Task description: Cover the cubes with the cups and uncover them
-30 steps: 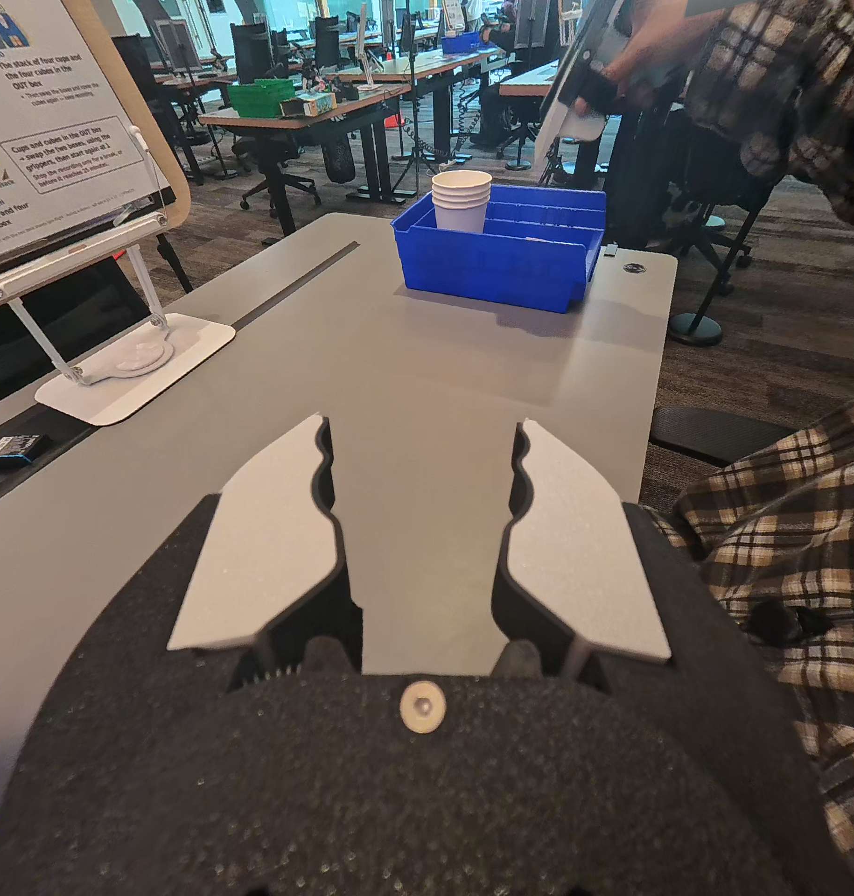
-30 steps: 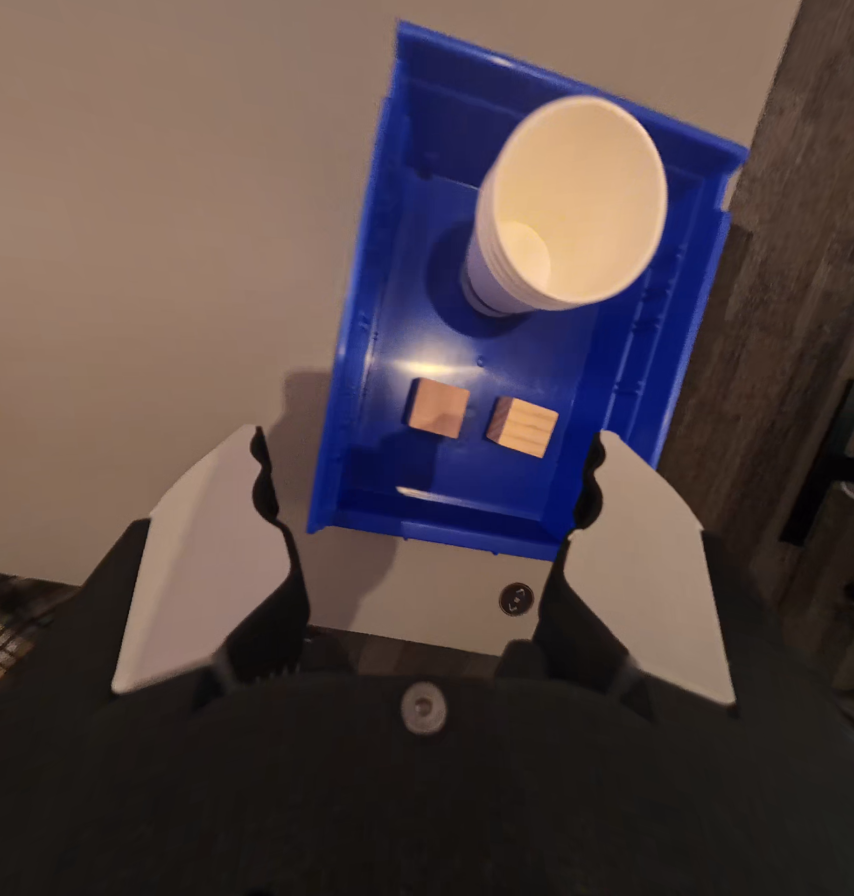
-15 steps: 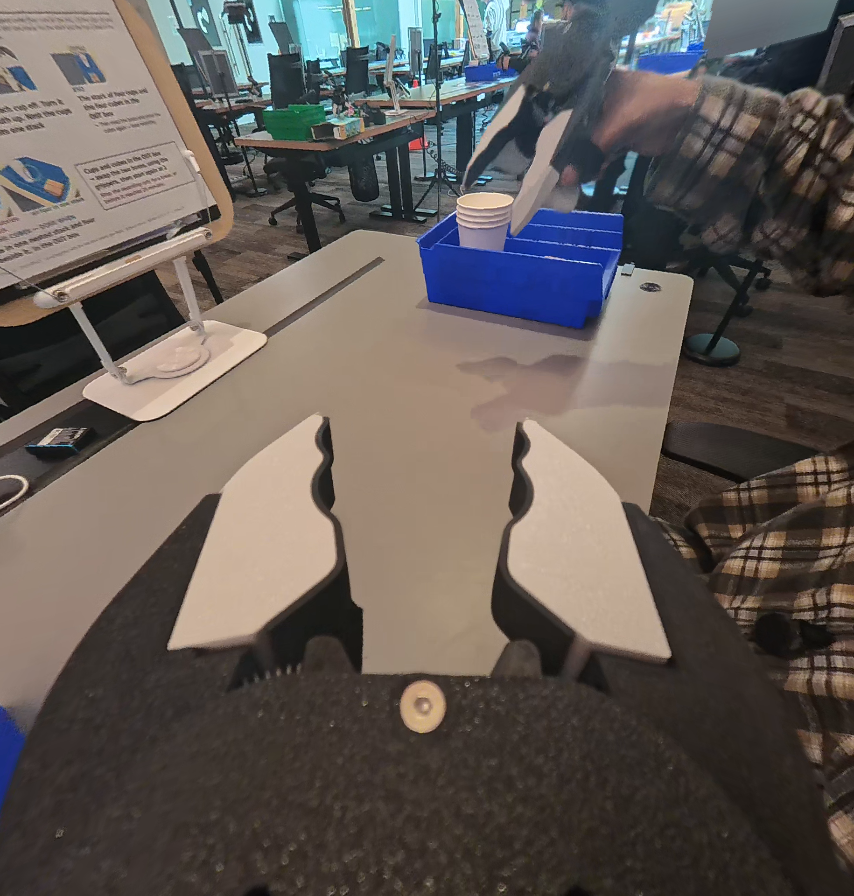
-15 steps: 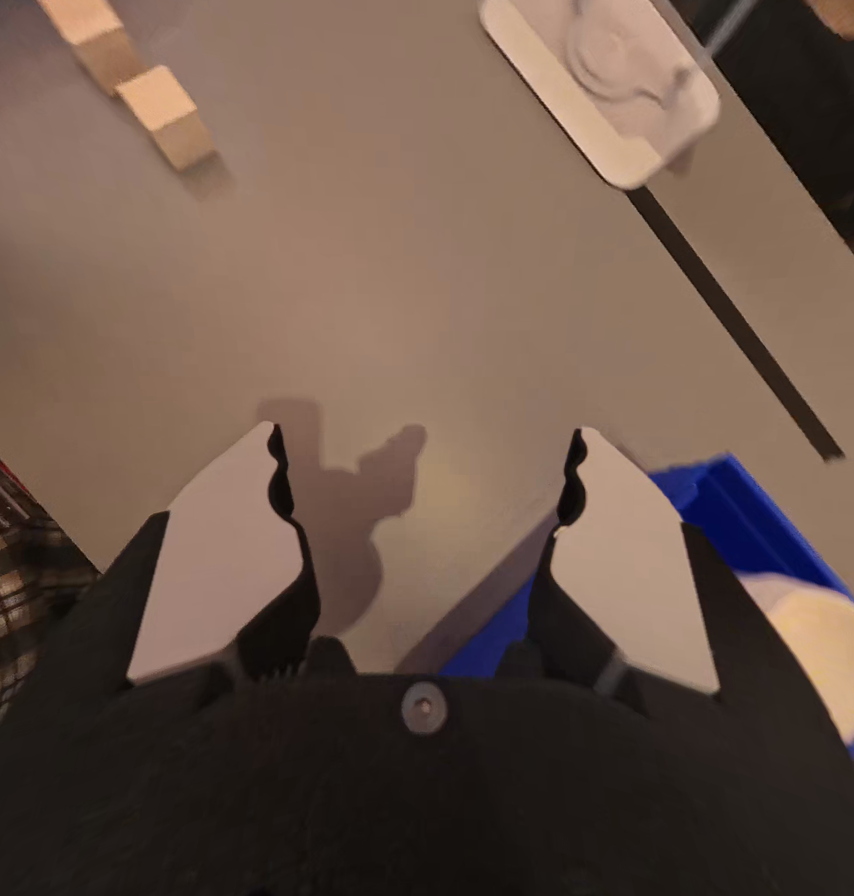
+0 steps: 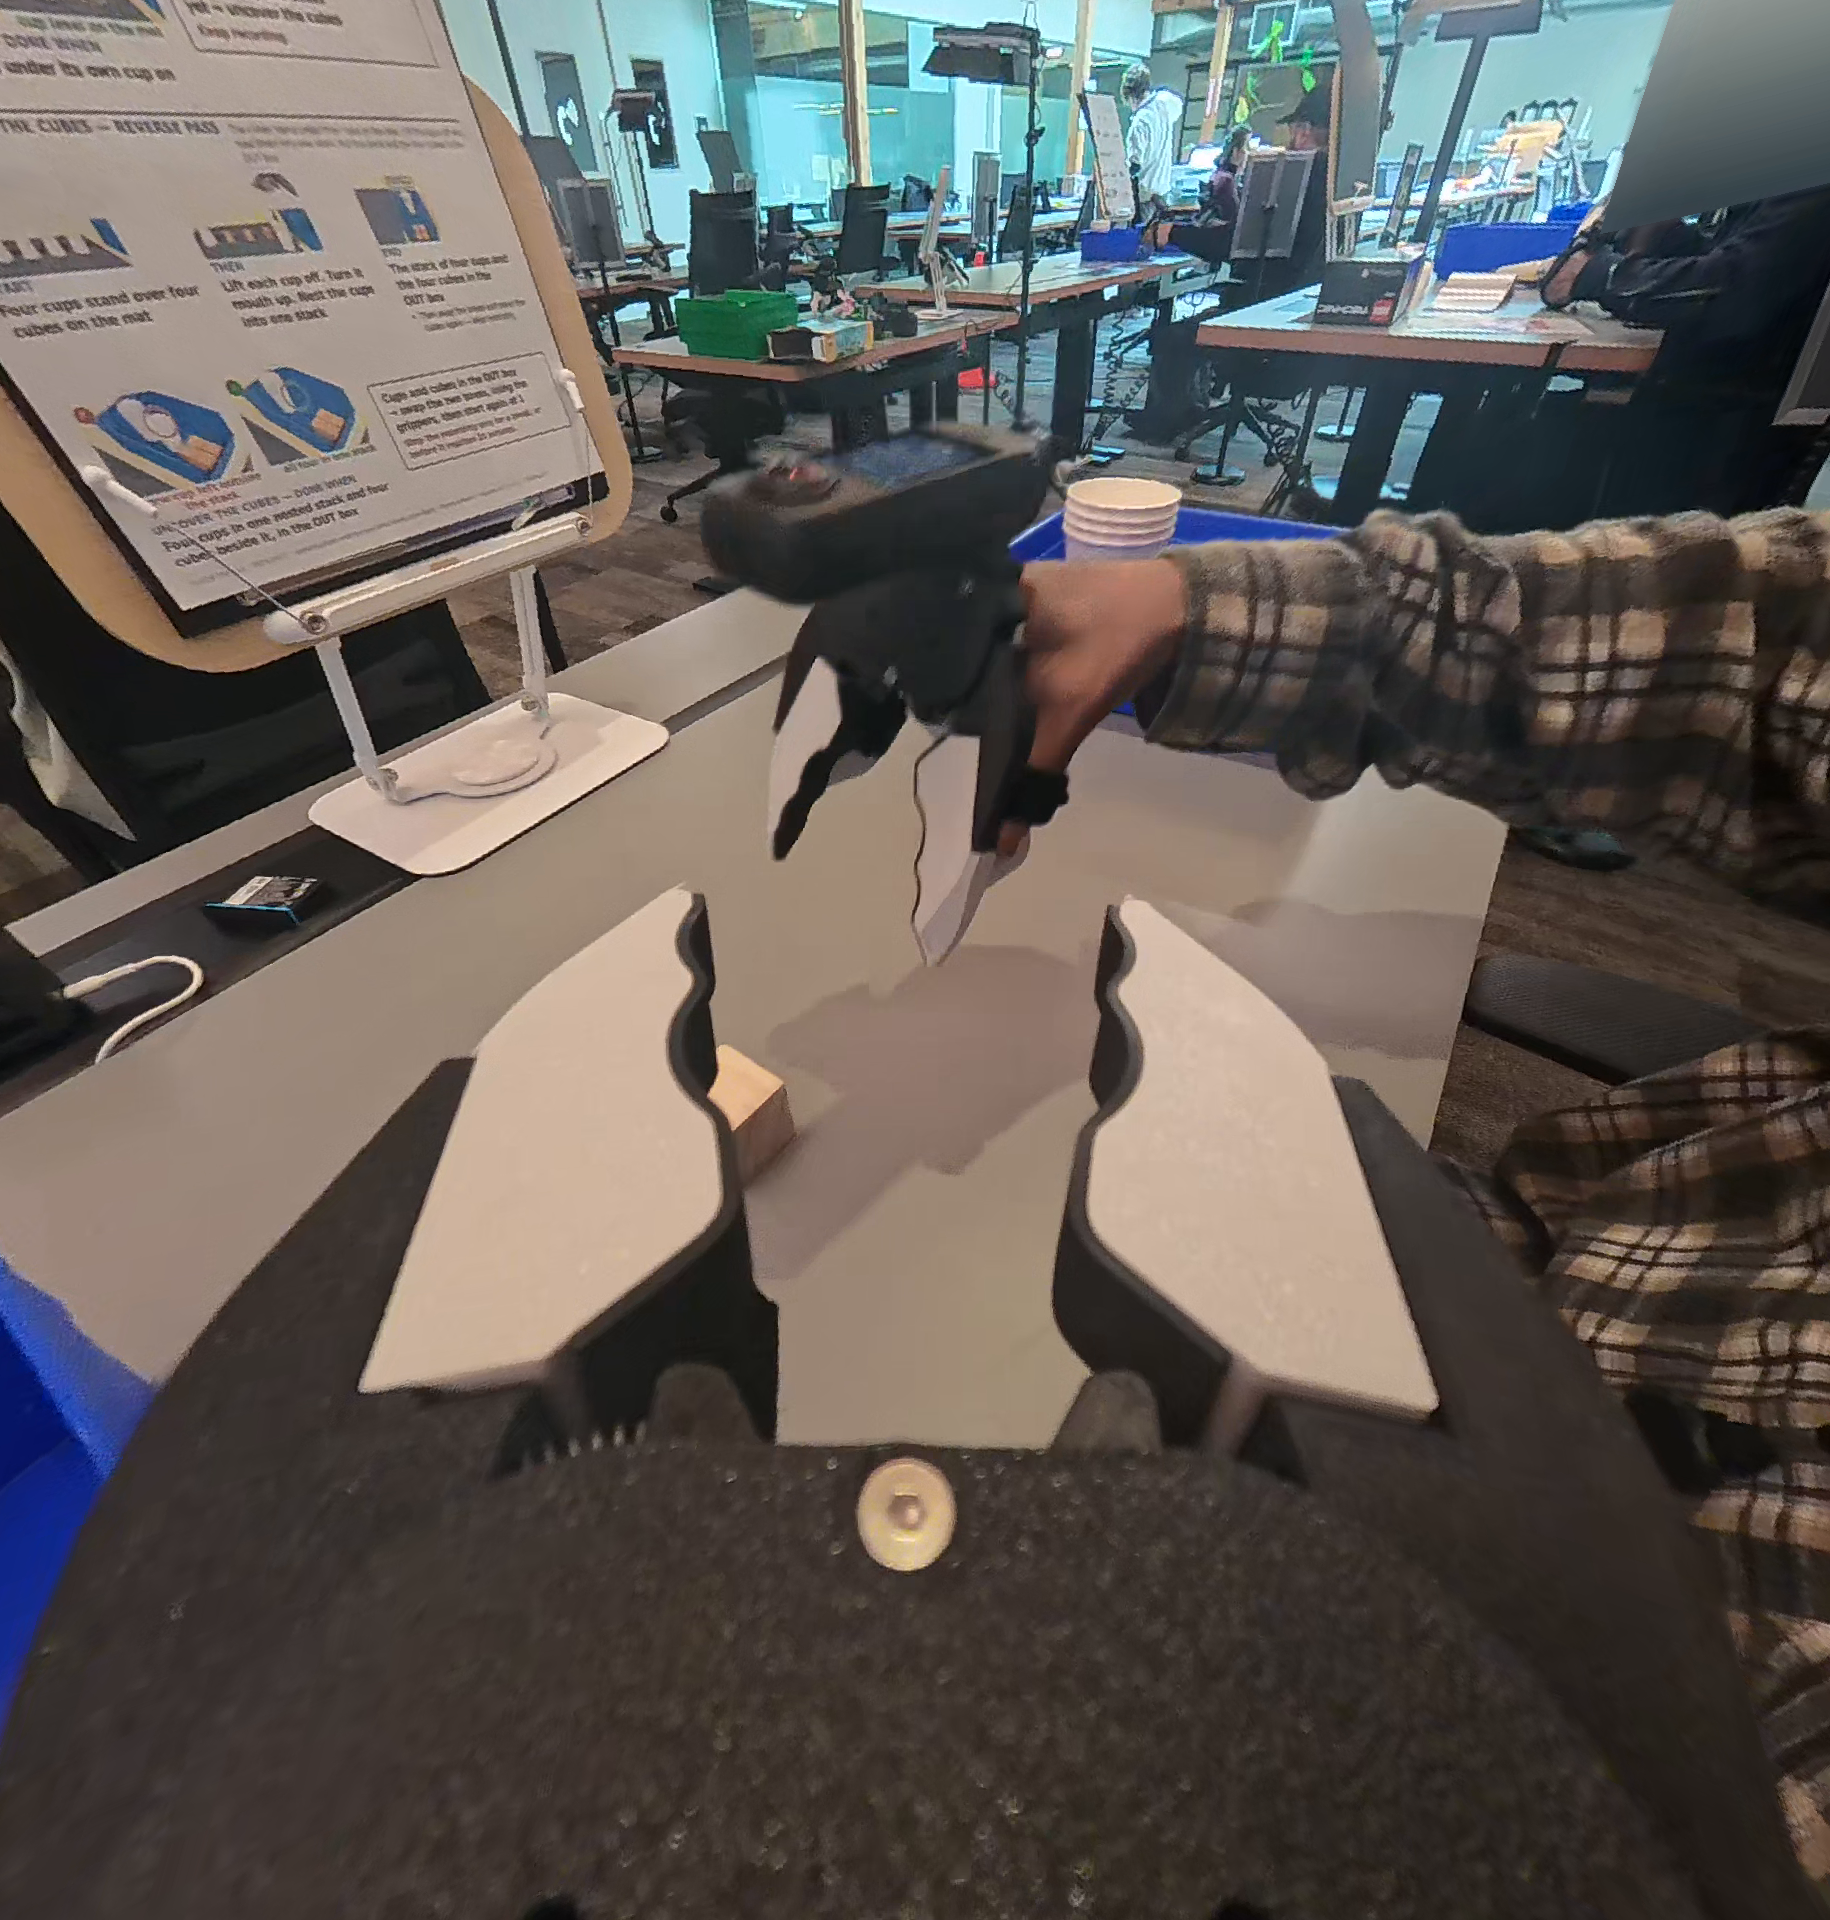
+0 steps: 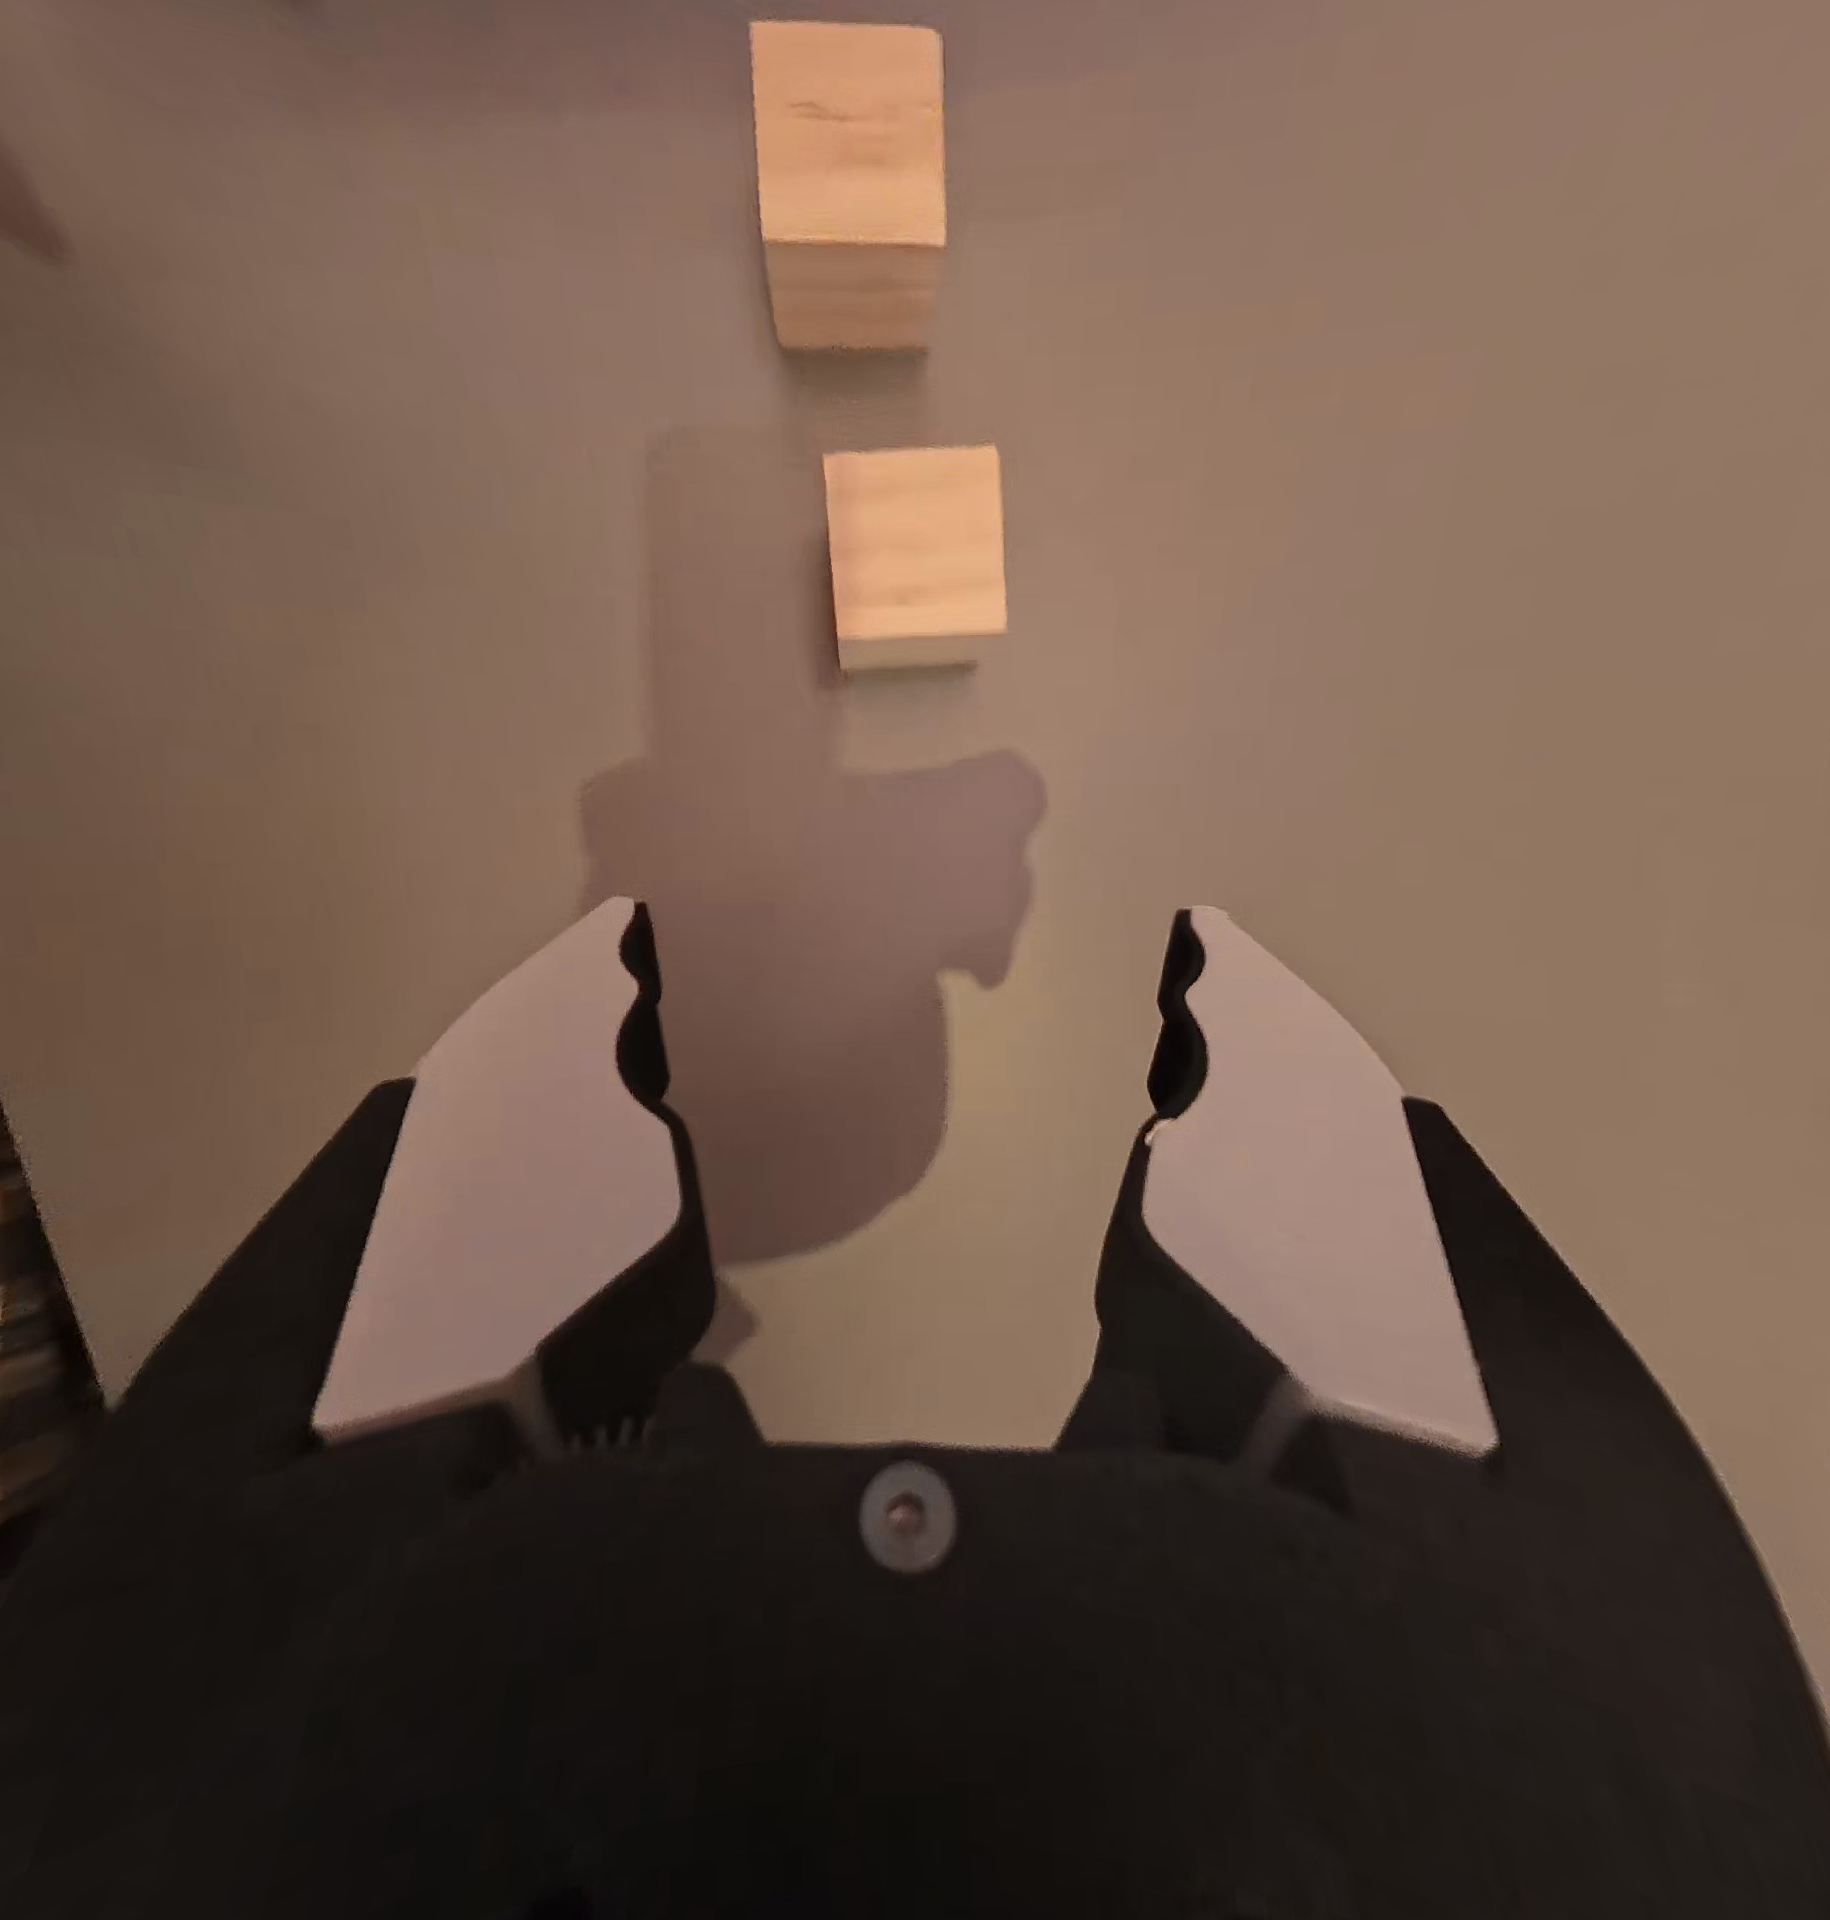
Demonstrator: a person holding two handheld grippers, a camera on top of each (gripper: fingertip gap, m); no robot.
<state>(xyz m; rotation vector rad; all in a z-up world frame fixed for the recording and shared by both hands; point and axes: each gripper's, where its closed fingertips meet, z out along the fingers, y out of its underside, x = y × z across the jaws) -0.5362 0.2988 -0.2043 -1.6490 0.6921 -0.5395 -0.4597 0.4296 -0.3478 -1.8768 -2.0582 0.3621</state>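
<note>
- Left gripper (image 5: 900, 971) sits low over the grey table (image 5: 371, 1039), its white fingers (image 5: 578, 1143) spread apart with nothing between them.
- At the far left edge of the left wrist view, a corner of a blue bin (image 5: 17, 1403) shows beside the gripper body.
- On the table's left side a black device with a white cable (image 5: 142, 997) lies in a dark strip, and a small black and blue pack (image 5: 265, 898) rests near it.
- Behind those, an instruction board (image 5: 267, 291) stands tilted on a white stand (image 5: 490, 774).
- A wooden cube (image 5: 755, 1117) rests on the table just past the left finger, partly hidden by it.
- In the right wrist view two wooden cubes lie on the table ahead of the fingers, the nearer cube (image 6: 916, 556) and the farther cube (image 6: 849, 177) close together but apart.
- Right gripper (image 6: 906, 961) points down at the table, jaws wide and empty; in the left wrist view it hangs above the table middle (image 5: 869, 831), held by a hand (image 5: 1087, 665) in a plaid sleeve (image 5: 1513, 665).
- Behind that hand, a stack of white cups (image 5: 1121, 520) stands mouth up in another blue bin (image 5: 1254, 535) at the table's far end.
- To the far right, office desks and chairs fill the room beyond.
</note>
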